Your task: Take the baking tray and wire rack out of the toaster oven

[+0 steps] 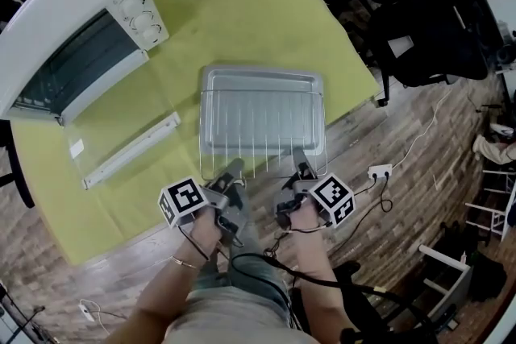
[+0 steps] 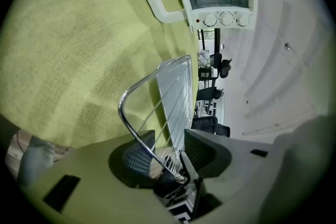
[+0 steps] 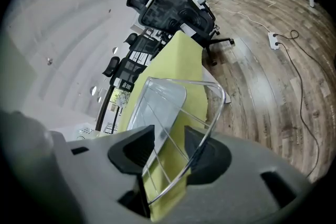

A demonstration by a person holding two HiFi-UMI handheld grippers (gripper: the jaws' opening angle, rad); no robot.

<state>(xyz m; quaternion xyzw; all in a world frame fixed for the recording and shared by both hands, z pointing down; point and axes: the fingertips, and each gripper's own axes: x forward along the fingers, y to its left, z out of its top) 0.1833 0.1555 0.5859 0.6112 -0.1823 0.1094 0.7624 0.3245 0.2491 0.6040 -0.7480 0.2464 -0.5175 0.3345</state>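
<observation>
Both tongs are held at the near edge of the wire rack (image 1: 266,163): the left gripper (image 1: 234,170) at its near left corner and the right gripper (image 1: 300,160) at its near right corner. In the left gripper view the jaws are seen apart, with the rack's chrome rim (image 2: 122,107) passing between them, unclamped; in the right gripper view the same is shown, jaws parted and the rim (image 3: 207,131) lying loose in the gap. The baking tray (image 1: 262,113) is lying together with the rack on the yellow-green cloth (image 1: 242,20), outside the toaster oven (image 1: 72,20), whose glass door (image 1: 121,121) is dropped open just to the tray's left.
</observation>
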